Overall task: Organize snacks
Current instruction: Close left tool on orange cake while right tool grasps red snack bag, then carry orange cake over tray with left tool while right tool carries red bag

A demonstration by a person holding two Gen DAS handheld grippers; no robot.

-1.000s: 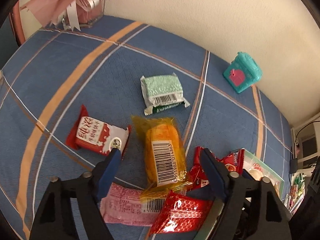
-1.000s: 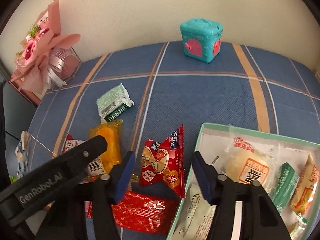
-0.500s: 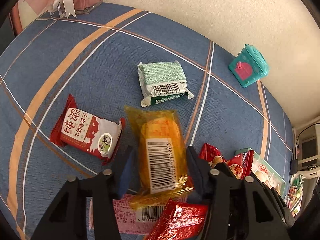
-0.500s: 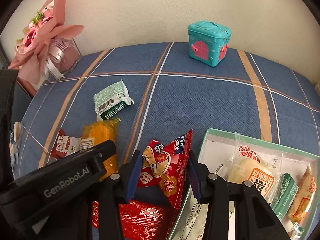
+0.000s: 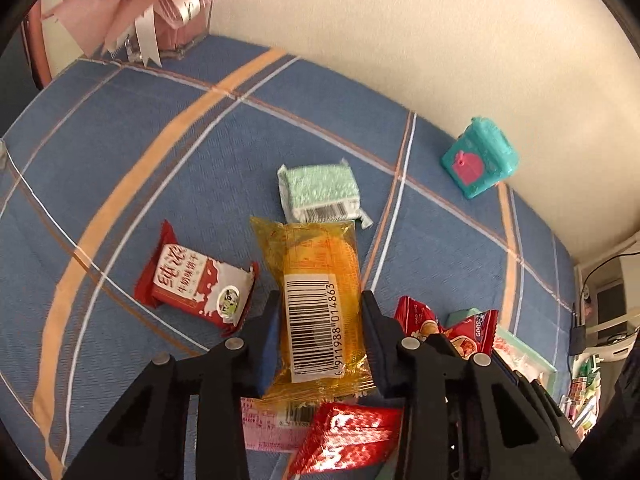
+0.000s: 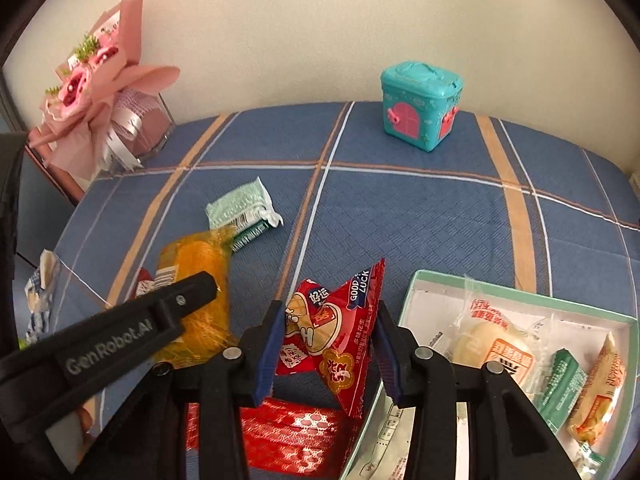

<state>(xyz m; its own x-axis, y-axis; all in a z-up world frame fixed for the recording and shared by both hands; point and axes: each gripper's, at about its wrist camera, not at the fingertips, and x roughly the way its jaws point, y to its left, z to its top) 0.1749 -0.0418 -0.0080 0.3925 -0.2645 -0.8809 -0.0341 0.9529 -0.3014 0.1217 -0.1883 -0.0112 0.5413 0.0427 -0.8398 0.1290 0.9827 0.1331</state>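
Left tongs (image 5: 320, 336) clamped, right tongs (image 6: 329, 350) closing (both angled downward)

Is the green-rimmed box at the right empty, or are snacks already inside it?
Not empty: the box already holds several wrapped snacks.

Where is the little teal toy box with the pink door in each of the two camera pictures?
Left wrist view: the teal toy box sits at the right, near the wall, on the blue cloth.
Right wrist view: the same box stands at top centre-right, against the wall.
Shared landmark: the green snack packet, lying on the cloth in both.
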